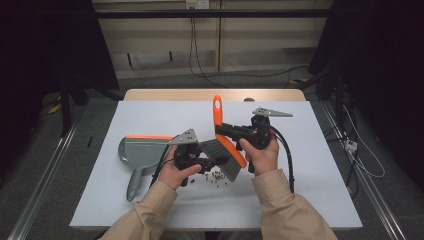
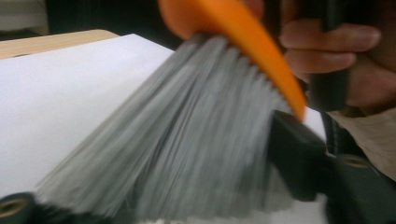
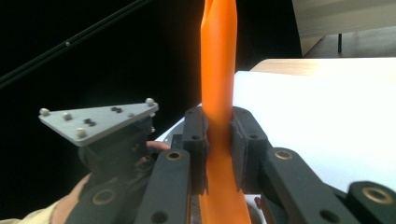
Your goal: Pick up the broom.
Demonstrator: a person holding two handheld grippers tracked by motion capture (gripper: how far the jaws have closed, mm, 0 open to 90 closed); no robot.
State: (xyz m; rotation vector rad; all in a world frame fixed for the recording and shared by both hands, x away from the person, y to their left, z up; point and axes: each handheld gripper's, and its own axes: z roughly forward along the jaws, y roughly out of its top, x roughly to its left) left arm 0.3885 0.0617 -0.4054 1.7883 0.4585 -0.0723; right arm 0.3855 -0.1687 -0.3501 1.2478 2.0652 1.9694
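Observation:
An orange hand brush [image 1: 217, 112] with grey bristles [image 1: 220, 150] is held tilted above the white table sheet [image 1: 310, 190]. My right gripper [image 1: 222, 129] is shut on its handle [image 3: 218, 56], which rises between the two pads of that gripper [image 3: 219, 126]. My left gripper [image 1: 212, 162] reaches in from the left at the brush head. Its jaws stand on either side of the bristles [image 2: 187, 140], which fill the gap of the left gripper [image 2: 154, 186] and touch both jaws. Small brown crumbs [image 1: 216, 176] lie on the sheet under the brush.
A grey dustpan [image 1: 142, 152] with an orange front lip lies to the left, handle toward the person. The hand holding the right gripper [image 2: 327, 51] is close behind the brush head. Bare wood of the table [image 1: 165, 95] shows at the far edge.

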